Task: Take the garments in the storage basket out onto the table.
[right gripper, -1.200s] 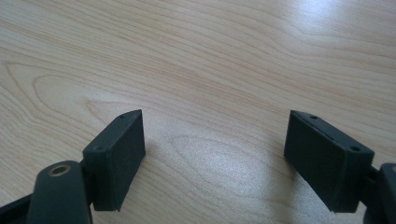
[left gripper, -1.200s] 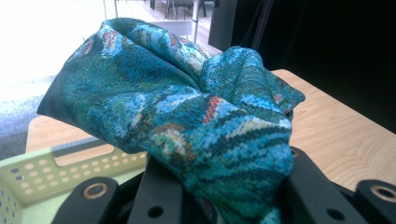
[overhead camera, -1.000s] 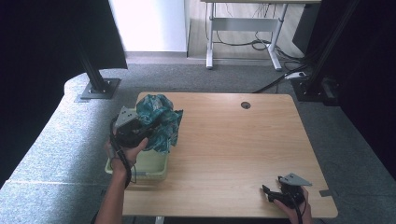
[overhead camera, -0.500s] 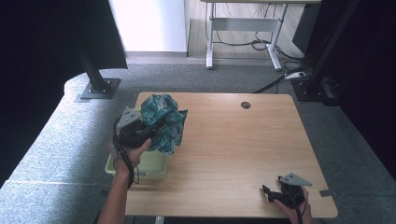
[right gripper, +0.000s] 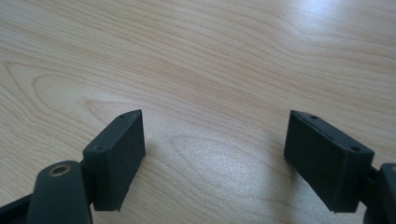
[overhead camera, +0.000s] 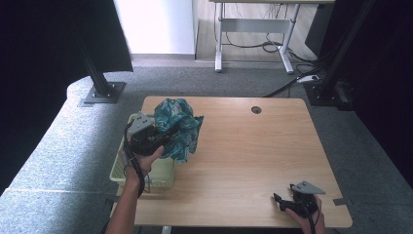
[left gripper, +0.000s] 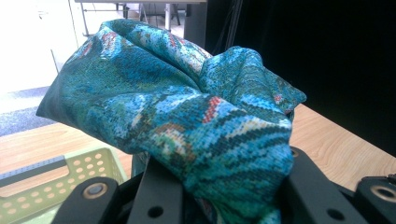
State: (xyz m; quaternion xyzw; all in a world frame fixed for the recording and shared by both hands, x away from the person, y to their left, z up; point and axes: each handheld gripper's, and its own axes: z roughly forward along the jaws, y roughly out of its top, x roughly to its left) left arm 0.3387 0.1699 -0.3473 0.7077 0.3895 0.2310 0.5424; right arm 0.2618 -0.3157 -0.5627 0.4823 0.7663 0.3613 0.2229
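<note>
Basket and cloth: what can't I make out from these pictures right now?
- Basket contents: high view, hidden by the left hand and cloth.
- Left gripper pads: left gripper view, buried in cloth folds.
- Cloth's lower end: left gripper view, cut off by the bottom edge.

Basket at counter left edge; cloth above basket's far end, in left hand-held gripper; right hand-held gripper near-right corner.

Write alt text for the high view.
The left gripper holds a bunched teal patterned cloth above a pale green basket at a wooden table's left edge. The right gripper rests open near the front right corner.
</note>
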